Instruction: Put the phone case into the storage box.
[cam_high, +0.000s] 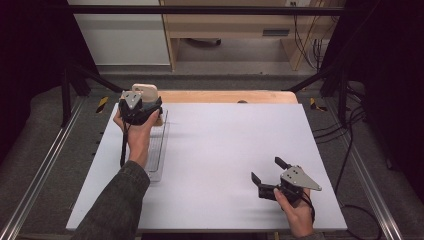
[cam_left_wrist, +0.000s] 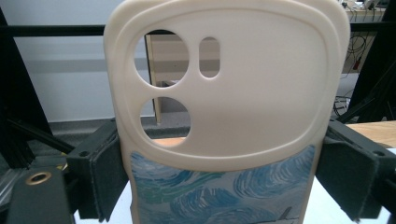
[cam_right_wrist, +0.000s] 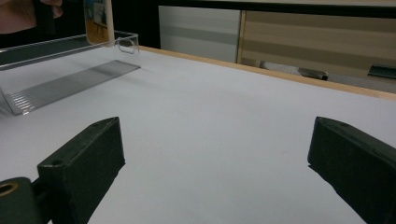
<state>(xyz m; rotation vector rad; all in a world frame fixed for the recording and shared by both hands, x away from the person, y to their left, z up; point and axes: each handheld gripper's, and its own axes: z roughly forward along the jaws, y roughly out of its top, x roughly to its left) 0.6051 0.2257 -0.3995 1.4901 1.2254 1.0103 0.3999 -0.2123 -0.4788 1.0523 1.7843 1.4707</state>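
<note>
A cream phone case (cam_left_wrist: 243, 93) with camera cut-outs and a blue swirl print stands upright between the jaws of my left gripper (cam_left_wrist: 224, 177), which is shut on its two long sides. From above, that gripper (cam_high: 140, 107) is at the table's far left, the case's top (cam_high: 145, 91) poking up behind it, over the far end of a clear plastic tray (cam_high: 159, 150). My right gripper (cam_high: 267, 175) rests open near the front right of the table, nothing between its jaws. In the right gripper view the tray (cam_right_wrist: 70, 74) and the case's edge (cam_right_wrist: 108, 23) show at the upper left.
The white tabletop (cam_high: 225, 150) has a wooden strip (cam_high: 225, 96) along its far edge. Metal rails (cam_high: 45, 170) run along both sides of the table, and black frame bars and cables (cam_high: 345, 125) stand at the right.
</note>
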